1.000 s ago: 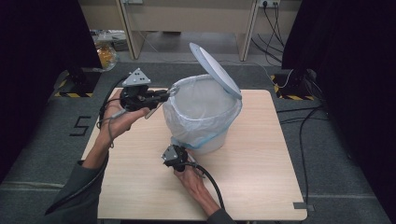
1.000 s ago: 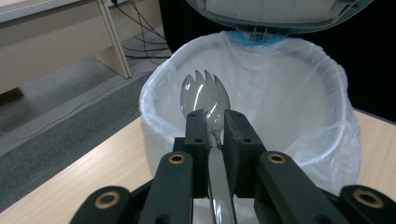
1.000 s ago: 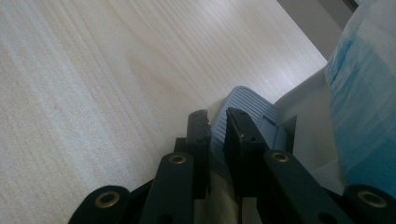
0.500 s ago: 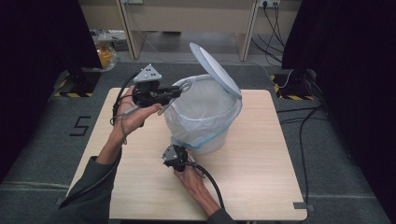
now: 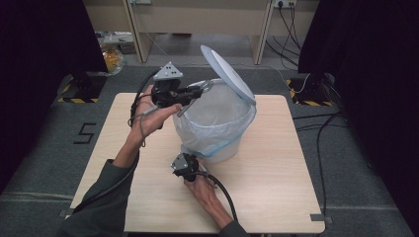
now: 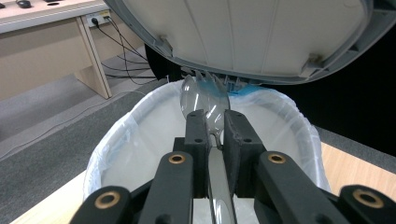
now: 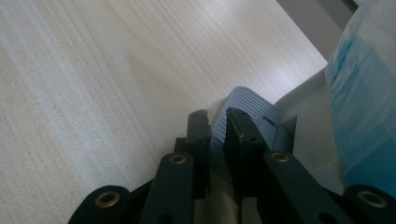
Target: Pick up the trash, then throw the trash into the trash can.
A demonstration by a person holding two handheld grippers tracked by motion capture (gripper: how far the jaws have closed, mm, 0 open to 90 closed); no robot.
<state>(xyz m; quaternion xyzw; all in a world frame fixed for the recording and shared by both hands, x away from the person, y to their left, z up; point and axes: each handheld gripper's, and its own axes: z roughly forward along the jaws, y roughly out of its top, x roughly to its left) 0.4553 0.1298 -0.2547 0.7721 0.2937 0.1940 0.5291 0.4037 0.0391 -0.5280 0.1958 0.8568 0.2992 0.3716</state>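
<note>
A: What does the left gripper hold?
B: Its jaws are clamped on a clear plastic spork, held over the open mouth of the bin, just under the raised lid. A white liner bag lines the bin, which stands on the wooden table.
A: And the right gripper?
B: Its jaws are together, pressing down on the bin's grey foot pedal at the base, low on the table.
</note>
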